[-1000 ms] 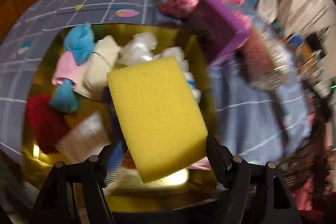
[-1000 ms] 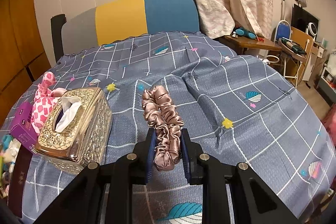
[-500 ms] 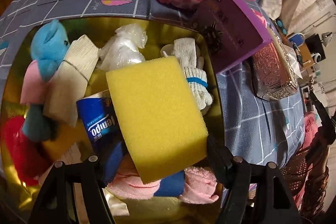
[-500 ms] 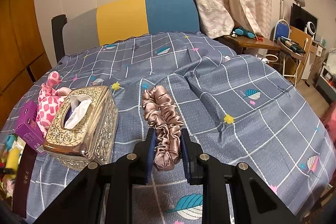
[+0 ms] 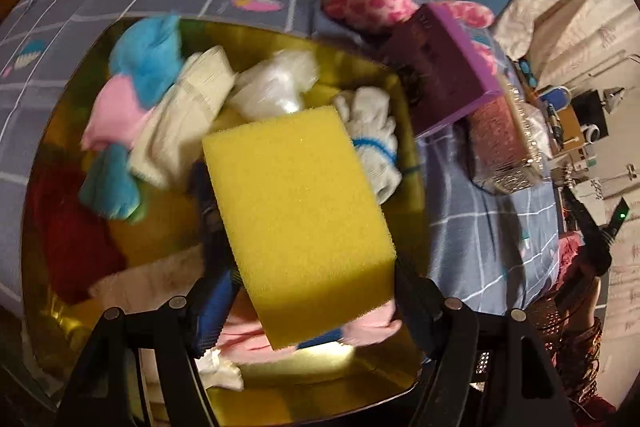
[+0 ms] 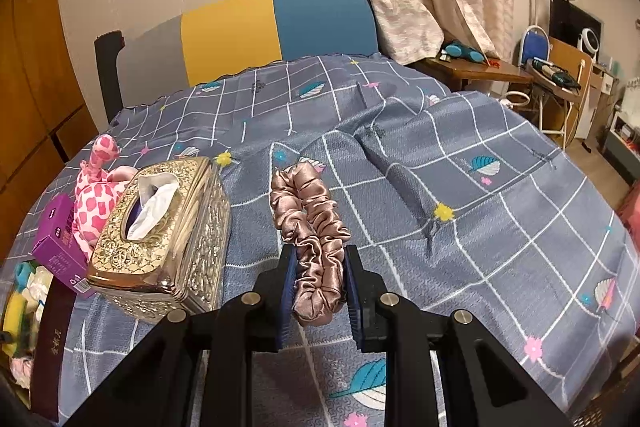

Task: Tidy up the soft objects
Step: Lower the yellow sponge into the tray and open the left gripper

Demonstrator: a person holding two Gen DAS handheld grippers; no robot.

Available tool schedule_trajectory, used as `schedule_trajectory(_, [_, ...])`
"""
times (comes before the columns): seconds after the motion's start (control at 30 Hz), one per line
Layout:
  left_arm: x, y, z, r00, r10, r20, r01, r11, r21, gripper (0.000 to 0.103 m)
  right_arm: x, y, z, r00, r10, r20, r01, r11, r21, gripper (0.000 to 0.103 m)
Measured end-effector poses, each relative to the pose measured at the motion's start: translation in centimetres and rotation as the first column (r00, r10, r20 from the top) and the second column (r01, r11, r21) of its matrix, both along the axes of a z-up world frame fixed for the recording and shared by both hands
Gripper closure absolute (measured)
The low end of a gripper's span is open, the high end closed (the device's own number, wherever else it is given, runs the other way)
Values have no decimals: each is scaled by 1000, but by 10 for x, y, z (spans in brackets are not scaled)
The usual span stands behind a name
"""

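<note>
Two hand-held grippers are at work over the bed, each with something soft pinched between its jaws. Nearest, the left gripper [image 5: 304, 291] squeezes a yellow sponge [image 5: 298, 211] by its lower sides and holds it above a gold box [image 5: 408, 99] that sits at the bed's edge. Under and around the sponge the box holds a heap of soft things: pink cloth [image 5: 360, 327] just below it, a red piece [image 5: 68, 235] at the left side, a blue plush toy [image 5: 148, 55] toward the far left corner, pale folded cloths [image 5: 188, 107], a white plastic bag [image 5: 276, 87] and a white sock with a blue stripe [image 5: 376, 147] along the far right side.

Just past the box's far right corner a purple carton [image 5: 444, 67] leans, with a pink spotted plush toy [image 5: 372, 3] behind it and an ornate gold tissue box [image 6: 168, 235] beside them on the grey checked bedcover [image 6: 460, 187].

Right of the tissue box, the right gripper [image 6: 320, 291] is closed on the near end of a dusky pink satin scrunchie [image 6: 312, 227], whose far end lies toward the middle of the bed. Beyond, a yellow and blue headboard [image 6: 280, 23] stands against the wall.
</note>
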State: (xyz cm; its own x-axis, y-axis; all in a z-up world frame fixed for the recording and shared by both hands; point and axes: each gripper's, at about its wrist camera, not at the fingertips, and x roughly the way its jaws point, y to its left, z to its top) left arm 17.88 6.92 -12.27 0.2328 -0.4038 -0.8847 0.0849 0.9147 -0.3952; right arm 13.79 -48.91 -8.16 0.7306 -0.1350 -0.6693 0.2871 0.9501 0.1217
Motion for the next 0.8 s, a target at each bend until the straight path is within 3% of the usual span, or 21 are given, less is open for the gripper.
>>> schedule_trajectory(0.17, [15,-20,2,999,-50,17,50,997,-52,28,-1,5,2,1000,5,7,-5,1000,17,79])
schedule_trajectory(0.3, [27,-31,-19,999,-42,-25,42,999,-14,28,-5,7,7,1000,6,16,-6,1000,12,79])
schedule_trajectory(0.4, [27,-23,-23,1000,-24,-18,22,997,-75,28,-8,6,9,1000,1,18,-1,1000,9,79])
schedule_trajectory(0.47, [24,-17,-20,1000,-12,-13,11,999,-48,28,-8,6,8,1000,-1,18,1,1000,12,79])
schedule_trajectory(0.57, [20,-11,-17,1000,-1,3,1,999,53,28,-9,8,7,1000,-4,21,4,1000,21,79])
schedule_trajectory(0.73, [15,-28,-15,999,-42,6,42,999,7,28,-8,13,6,1000,-1,18,1,1000,27,79])
schedule_trajectory(0.8, [14,-46,-18,995,-95,5,95,994,52,28,-9,14,7,1000,3,20,-3,1000,30,79])
